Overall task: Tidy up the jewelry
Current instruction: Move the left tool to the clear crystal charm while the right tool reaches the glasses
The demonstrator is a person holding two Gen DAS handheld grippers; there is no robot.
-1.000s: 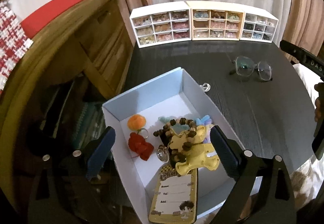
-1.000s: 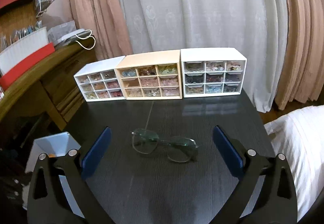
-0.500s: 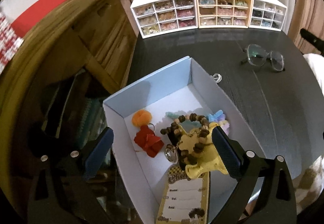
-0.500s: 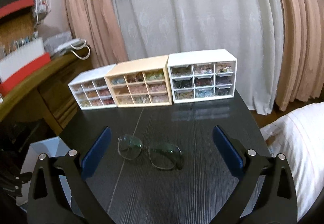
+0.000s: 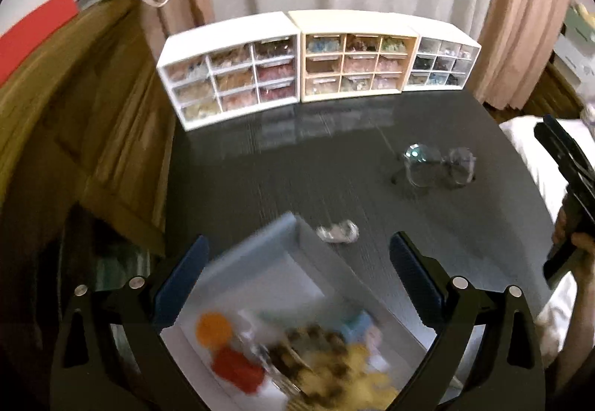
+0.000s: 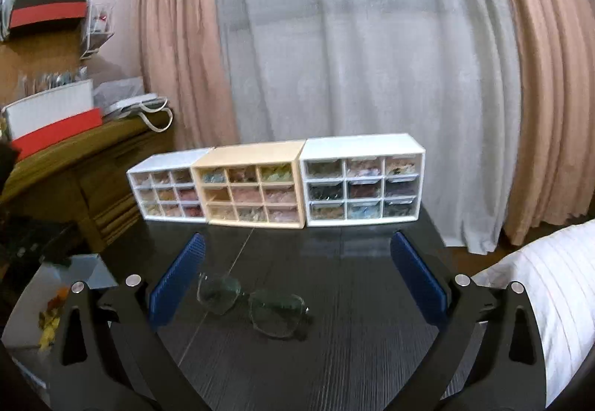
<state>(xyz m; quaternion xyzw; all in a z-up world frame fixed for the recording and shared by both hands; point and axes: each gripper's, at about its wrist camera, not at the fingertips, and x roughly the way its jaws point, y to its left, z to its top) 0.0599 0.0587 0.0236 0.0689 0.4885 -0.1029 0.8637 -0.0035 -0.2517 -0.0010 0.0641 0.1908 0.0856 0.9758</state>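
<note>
Jewelry box (image 5: 260, 262) beneath released left gripper (image 5: 297, 269); glasses (image 6: 253, 303) between released right gripper (image 6: 297, 277).

**Blur and cropped edges**

Between the left tongs (image 5: 297, 275), the pale blue box (image 5: 256, 251) and its trinkets (image 5: 316, 355) are smeared by motion; individual pieces cannot be told apart, and the frame's bottom edge cuts them off. Just ahead, a small shiny item (image 5: 338, 231) on the table (image 5: 297, 169) is too blurred to identify. Drawer contents (image 6: 245, 193) beyond the right tongs (image 6: 297, 279) are too small to read.
</note>
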